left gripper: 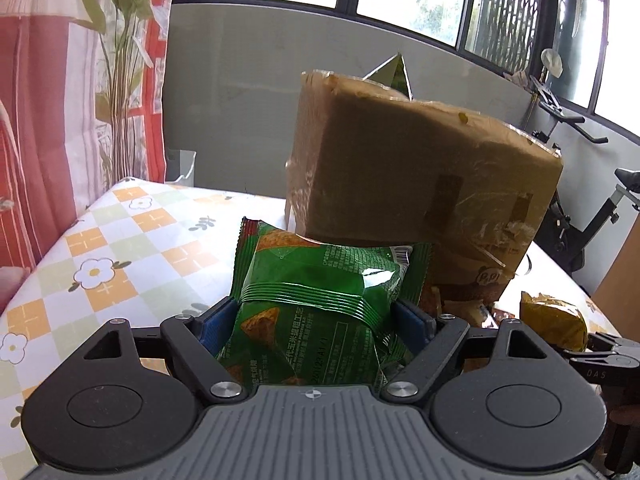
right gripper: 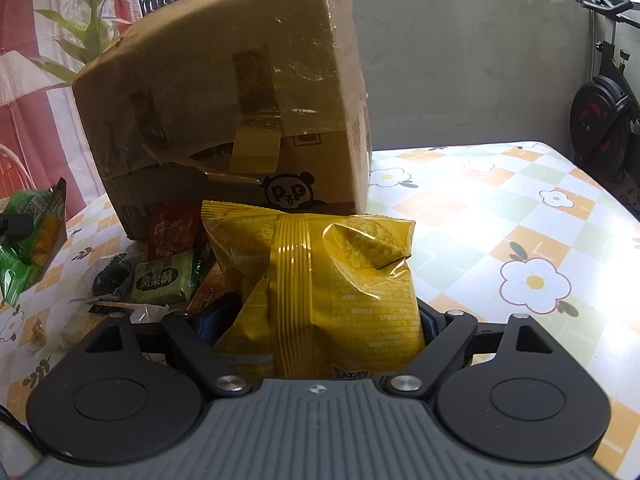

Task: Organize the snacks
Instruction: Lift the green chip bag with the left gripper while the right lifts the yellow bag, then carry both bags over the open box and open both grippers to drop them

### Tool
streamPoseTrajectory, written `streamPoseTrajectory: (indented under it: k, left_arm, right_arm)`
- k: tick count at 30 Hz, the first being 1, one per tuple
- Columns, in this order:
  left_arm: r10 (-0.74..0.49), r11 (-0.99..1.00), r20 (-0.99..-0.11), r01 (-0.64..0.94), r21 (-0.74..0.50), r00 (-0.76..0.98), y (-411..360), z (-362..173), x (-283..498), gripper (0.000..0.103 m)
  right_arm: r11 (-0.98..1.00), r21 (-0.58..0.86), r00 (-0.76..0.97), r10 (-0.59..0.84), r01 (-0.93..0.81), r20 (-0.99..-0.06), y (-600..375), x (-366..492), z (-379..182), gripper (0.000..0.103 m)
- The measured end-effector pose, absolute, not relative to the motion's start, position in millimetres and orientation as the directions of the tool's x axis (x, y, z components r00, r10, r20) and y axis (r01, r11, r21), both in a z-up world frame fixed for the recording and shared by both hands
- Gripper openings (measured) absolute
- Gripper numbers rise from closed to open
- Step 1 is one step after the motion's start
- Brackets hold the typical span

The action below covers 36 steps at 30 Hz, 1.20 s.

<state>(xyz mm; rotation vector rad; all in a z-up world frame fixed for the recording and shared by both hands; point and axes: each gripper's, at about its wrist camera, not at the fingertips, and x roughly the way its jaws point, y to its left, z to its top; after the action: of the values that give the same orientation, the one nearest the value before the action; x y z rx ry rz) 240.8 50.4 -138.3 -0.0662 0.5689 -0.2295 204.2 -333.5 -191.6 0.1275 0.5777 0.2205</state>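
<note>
Snacks fill both claws — the left gripper (left gripper: 316, 316) clamps a puffy green foil bag (left gripper: 320, 304), the right gripper (right gripper: 316, 320) a yellow foil bag (right gripper: 320, 280) — apparently bound for the taped brown cardboard box (right gripper: 224, 112).

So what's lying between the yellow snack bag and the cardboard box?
In the right wrist view, small packets lie there: a red packet against the cardboard box and a green pastry packet left of the yellow snack bag.

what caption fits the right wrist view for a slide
Right gripper clamps a yellow snack bag before a taped cardboard box, small snacks scattered alongside.
</note>
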Motion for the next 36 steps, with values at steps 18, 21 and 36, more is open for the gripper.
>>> streamPoseTrajectory:
  k: [18, 21, 36]
  left_arm:
    - [-0.403, 0.911, -0.301, 0.409, -0.046, 0.864, -15, -32, 265, 0.086]
    - [-0.426, 0.899, -0.283, 0.436, -0.031, 0.859, -37, -21, 280, 0.086]
    - [-0.419, 0.894, -0.388, 0.448, -0.018, 0.821, -144, -28, 408, 0.093]
  right_arm:
    - [0.964, 0.112, 0.917, 0.264, -0.241, -0.298, -348, 223, -36, 0.087]
    - [0.963, 0.097, 0.922, 0.268, -0.251, -0.279, -347, 244, -15, 0.087]
    - [0.975, 0.122, 0.941, 0.210, -0.184, -0.267, -375, 287, -12, 0.087]
